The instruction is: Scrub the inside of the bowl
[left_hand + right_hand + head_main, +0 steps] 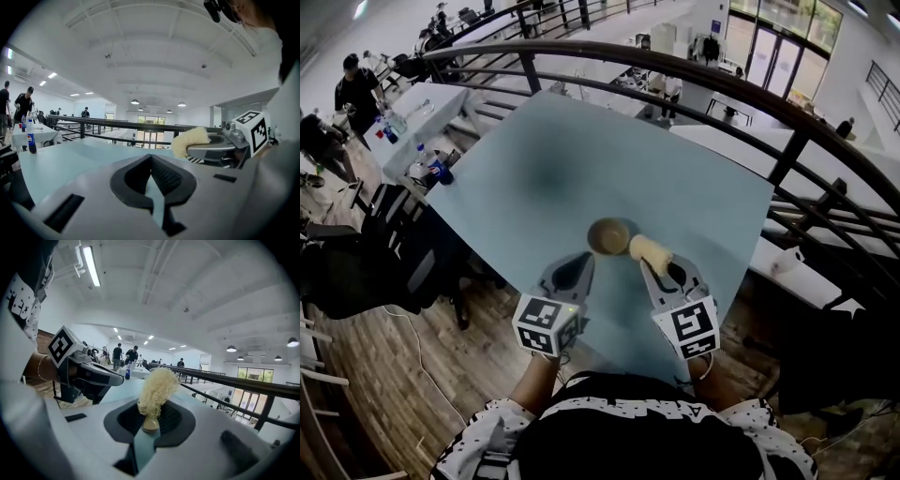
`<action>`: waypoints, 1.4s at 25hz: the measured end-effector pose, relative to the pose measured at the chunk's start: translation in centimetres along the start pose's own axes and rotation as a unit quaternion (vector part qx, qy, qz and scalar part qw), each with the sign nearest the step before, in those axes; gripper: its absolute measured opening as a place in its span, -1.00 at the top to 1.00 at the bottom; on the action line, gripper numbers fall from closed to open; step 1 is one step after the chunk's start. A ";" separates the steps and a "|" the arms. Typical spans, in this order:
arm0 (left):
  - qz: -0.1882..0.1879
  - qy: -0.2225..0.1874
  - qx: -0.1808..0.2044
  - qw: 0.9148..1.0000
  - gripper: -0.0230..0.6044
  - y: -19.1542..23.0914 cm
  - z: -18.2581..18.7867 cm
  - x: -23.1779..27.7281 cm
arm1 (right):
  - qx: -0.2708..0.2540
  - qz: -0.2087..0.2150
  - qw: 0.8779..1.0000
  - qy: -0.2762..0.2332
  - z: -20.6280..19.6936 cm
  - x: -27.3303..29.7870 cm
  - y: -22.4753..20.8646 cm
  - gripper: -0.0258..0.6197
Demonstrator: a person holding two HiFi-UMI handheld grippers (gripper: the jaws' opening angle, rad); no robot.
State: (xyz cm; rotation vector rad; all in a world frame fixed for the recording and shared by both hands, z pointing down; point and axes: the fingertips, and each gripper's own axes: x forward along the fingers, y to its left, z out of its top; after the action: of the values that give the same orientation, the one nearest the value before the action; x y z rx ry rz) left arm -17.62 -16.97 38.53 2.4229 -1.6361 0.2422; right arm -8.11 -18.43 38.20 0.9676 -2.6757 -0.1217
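The small round tan bowl [608,236] shows only in the head view. It stands upright, mouth up, near the middle of the pale blue table [684,187], just beyond the two grippers. It is too small there to make out what is inside. Neither gripper view takes it in, as both look out low over the table towards a dark metal railing [741,89].

The right gripper [661,270] has its fingers closed on a fluffy cream-yellow scrubber [157,390] with a tan base, which is pinched low between the dark pads. From above, the scrubber's tuft lies just beside the bowl's right rim, and whether it touches cannot be told.

The left gripper [579,264] sits just near of the bowl's left side. Its fingers meet at the tips with nothing between them, and only a sliver of table shows through the gap below.

The person's hands are mostly hidden behind the marker cubes, and a black-and-white patterned garment [619,412] fills the near edge. People at a far-left white table [422,108] are small and indistinct.
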 end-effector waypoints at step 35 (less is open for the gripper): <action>0.050 -0.016 0.010 0.999 0.88 -0.3 1.0 -3.6 | 0.002 0.024 0.999 -0.028 0.7 -1.1 1.5 0.74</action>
State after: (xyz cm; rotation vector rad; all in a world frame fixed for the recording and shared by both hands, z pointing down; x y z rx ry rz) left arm -18.65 -13.89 36.65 2.3742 -1.7810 0.2379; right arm -8.45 -16.55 37.50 0.9138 -2.7491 -0.1356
